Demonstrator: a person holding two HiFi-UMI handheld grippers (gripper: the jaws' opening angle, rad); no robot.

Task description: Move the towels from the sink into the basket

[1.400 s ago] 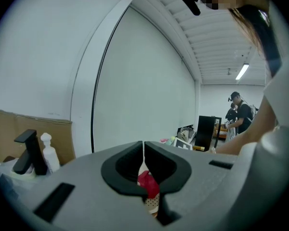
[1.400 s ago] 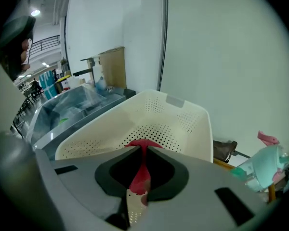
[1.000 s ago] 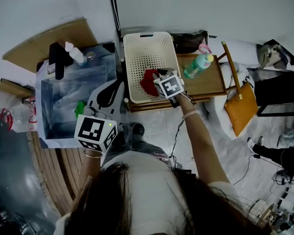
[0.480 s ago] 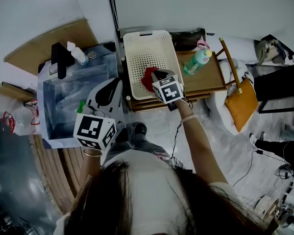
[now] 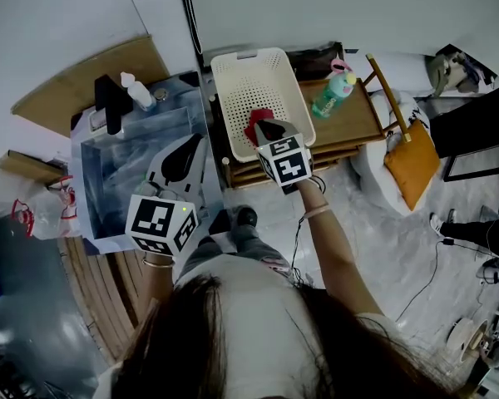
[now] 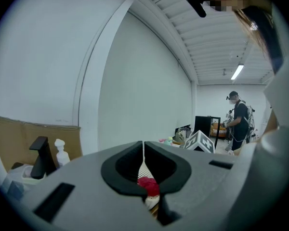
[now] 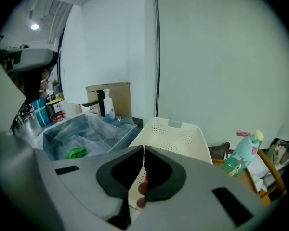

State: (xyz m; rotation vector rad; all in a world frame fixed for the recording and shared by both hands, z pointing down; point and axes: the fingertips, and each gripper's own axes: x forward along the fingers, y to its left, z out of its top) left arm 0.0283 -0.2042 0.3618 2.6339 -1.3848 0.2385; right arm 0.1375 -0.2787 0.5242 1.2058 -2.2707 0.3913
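A red towel (image 5: 259,120) lies in the white perforated basket (image 5: 233,66). My right gripper (image 5: 266,127) hovers over the basket's near edge, just above the towel. Its jaws are closing and meet with nothing between them (image 7: 144,150). A sliver of the red towel (image 7: 146,177) shows below them. A green towel (image 7: 77,153) lies in the steel sink (image 7: 89,129). My left gripper (image 5: 193,140) is over the sink's (image 5: 87,191) right side, shut and empty (image 6: 143,146). The red towel (image 6: 148,186) shows beyond its jaws.
A black faucet (image 5: 110,104) and a soap bottle (image 5: 138,91) stand at the sink's far side. A teal bottle (image 5: 336,90) stands on the wooden table (image 5: 362,127) right of the basket. An orange cushion (image 5: 409,177) lies further right. A person (image 6: 240,120) stands far off.
The right gripper has drawn back slightly from the red towel, which stays in the basket. The left gripper keeps its place by the sink.
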